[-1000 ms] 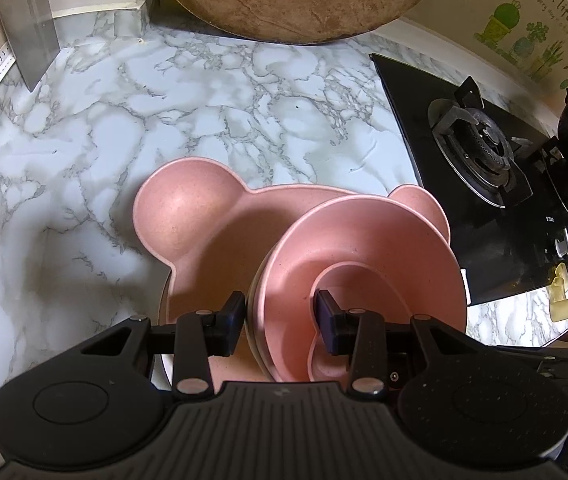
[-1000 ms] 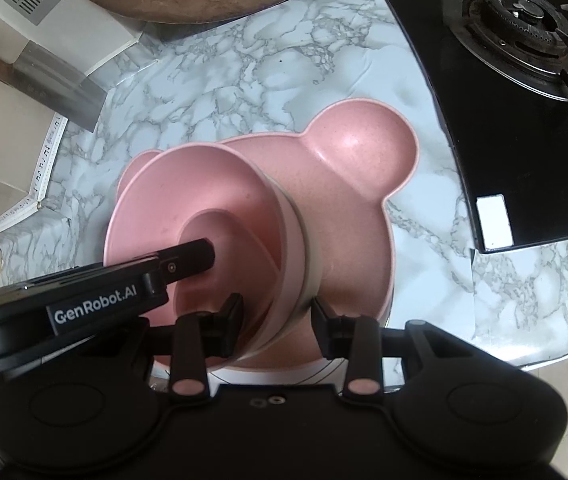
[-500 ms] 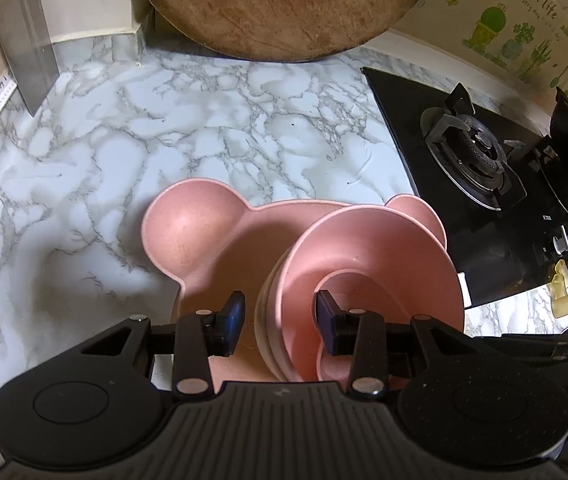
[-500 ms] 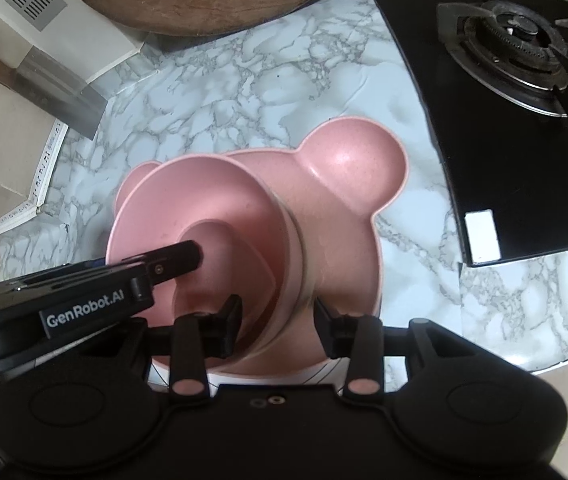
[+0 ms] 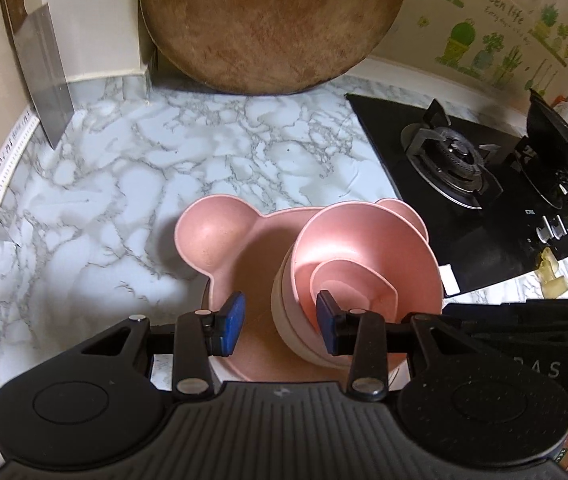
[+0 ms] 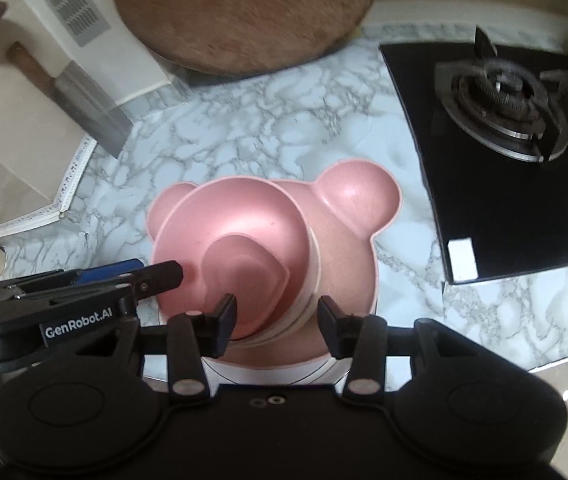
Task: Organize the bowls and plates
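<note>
Near the worktop's (image 5: 124, 184) front edge, beside the hob (image 5: 464, 200), sits the pink bear-eared plate (image 5: 212, 236) carrying the stacked pink bowls (image 5: 364, 256). Your left gripper (image 5: 280, 324) stands parted, pads off the stack's rim. Your right gripper (image 6: 278, 316) has just been widening, the rim between its pads, untouched.

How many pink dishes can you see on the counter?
3 for sure: a bear-shaped pink plate lying on the marble counter, a big pink bowl standing on it, and a small pink bowl nested inside. A paler rim under the big bowl may be another.
</note>
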The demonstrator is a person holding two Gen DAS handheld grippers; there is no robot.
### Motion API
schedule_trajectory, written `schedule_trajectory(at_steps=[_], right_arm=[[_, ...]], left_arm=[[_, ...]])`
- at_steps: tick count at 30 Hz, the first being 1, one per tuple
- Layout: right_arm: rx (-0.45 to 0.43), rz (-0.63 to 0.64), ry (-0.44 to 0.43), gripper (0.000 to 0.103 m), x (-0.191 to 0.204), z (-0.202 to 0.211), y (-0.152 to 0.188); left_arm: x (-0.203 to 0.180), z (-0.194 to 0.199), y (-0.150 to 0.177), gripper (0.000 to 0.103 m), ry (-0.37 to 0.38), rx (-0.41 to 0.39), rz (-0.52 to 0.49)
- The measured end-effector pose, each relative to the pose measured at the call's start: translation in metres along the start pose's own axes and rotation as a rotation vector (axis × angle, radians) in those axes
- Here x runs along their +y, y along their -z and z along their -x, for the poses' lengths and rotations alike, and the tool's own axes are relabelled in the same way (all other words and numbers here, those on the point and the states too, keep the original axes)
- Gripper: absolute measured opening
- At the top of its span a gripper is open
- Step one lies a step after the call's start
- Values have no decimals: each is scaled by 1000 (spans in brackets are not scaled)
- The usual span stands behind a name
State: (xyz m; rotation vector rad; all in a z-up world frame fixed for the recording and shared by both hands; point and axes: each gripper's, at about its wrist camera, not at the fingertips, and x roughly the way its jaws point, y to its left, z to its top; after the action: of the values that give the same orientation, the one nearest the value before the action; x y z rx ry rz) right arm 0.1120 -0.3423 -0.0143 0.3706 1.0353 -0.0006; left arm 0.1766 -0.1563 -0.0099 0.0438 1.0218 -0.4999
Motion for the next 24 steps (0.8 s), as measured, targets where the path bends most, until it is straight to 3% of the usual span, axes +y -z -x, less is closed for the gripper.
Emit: schedule_trajectory(at_steps=[10, 12, 14, 16, 21, 24], right_arm=[[-122, 79, 12, 48, 20, 33, 23], [-144, 103, 17, 48, 25, 38, 30], [-169, 132, 20, 50, 31, 45, 37], [-202, 154, 28, 59, 36, 51, 43], [-242, 181, 4, 68, 40, 62, 54], [-257, 211, -7, 76, 42, 67, 60]], left_arm=[[9, 40, 24, 45, 12, -89, -39], [12, 48, 29, 50, 20, -110, -41], [14, 56, 35, 61, 25, -134, -38], [16, 63, 41, 64, 24, -156, -39], [16, 76, 54, 65, -1, -177, -46], [16, 81, 61, 71, -9, -187, -35]])
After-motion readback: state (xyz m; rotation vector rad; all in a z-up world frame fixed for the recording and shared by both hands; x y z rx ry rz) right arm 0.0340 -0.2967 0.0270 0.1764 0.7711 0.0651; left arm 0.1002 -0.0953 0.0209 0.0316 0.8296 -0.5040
